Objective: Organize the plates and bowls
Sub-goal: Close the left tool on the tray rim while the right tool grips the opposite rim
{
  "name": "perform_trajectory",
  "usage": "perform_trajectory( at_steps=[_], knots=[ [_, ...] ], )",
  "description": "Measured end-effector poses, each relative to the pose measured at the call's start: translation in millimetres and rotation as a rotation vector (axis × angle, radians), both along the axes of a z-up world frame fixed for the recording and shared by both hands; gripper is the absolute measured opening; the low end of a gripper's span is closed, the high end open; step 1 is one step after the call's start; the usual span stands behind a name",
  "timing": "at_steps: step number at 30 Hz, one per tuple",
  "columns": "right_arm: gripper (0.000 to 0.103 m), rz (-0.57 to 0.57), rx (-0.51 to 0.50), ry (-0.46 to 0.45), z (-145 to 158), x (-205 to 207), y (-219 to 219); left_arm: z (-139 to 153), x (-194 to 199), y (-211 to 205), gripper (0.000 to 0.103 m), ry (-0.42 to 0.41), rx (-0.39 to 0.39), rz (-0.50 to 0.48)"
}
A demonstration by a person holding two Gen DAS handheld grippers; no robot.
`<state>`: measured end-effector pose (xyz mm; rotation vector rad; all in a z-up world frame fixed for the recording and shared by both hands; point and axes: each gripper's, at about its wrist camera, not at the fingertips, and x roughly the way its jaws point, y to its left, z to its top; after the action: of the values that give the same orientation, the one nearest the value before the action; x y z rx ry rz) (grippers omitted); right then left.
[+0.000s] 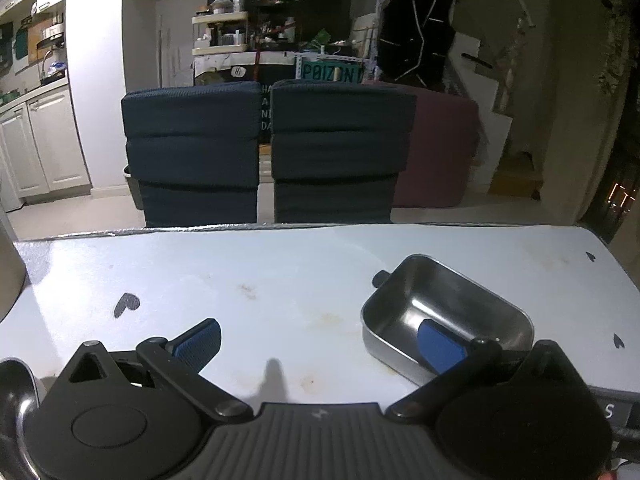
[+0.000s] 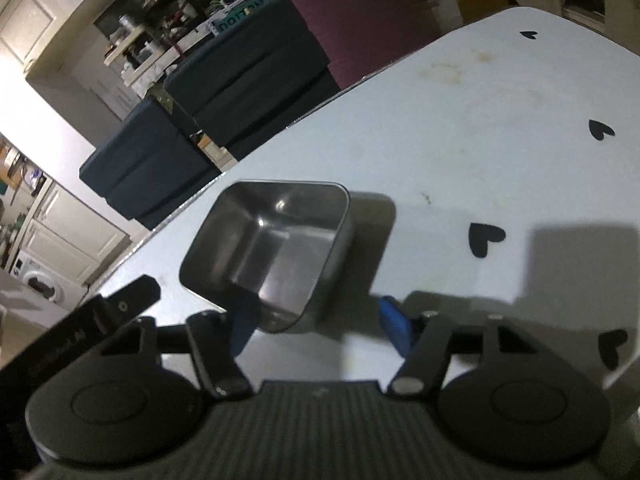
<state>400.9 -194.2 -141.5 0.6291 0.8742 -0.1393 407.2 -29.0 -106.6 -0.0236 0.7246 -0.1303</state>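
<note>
Steel tray sat on pale blue table, toward right side, heart marks dotted around it. Left gripper hovered low over table, jaws spread wide, nothing clamped; its right pad overlapped tray's near rim, contact unclear. Right gripper came at tray's near corner, jaws apart, left pad just beside tray wall, right pad clear of it. No grip seen. Dark blue chairs stood behind table's far edge.
</note>
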Motion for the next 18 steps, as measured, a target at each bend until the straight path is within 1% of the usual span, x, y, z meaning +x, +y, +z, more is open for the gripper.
perform_trajectory(
  at_steps=[2,4,10,12,13,15,16,18],
  knots=[
    [0.061,0.012,-0.014,0.006,-0.7,-1.9,-3.8,-2.4,0.5,-0.2,0.103,0.005,0.015,-0.004],
    [0.059,0.022,-0.026,0.005,-2.9,-1.9,-4.4,-4.9,1.4,-0.7,0.103,0.004,0.029,-0.003],
    [0.046,0.055,-0.055,-0.002,-2.6,0.4,-8.6,-12.7,4.4,-1.9,0.101,0.025,0.014,-0.005],
    [0.045,0.06,-0.071,-0.003,-2.3,0.5,-9.0,-12.9,6.1,-0.6,0.092,0.024,0.004,-0.012],
    [0.044,0.064,-0.077,-0.005,-1.9,-0.2,-9.1,-13.5,7.2,0.0,0.089,0.029,-0.004,-0.014],
    [0.039,0.074,-0.087,-0.01,-1.7,-0.4,-10.7,-15.0,8.5,1.9,0.074,0.036,-0.034,-0.02],
    [0.035,0.08,-0.092,-0.015,-1.1,-1.2,-11.7,-15.7,9.4,2.4,0.07,0.041,-0.05,-0.024],
    [0.028,0.094,-0.104,-0.025,-0.6,-0.4,-11.1,-17.2,10.6,1.2,0.057,0.051,-0.073,-0.034]
  ],
)
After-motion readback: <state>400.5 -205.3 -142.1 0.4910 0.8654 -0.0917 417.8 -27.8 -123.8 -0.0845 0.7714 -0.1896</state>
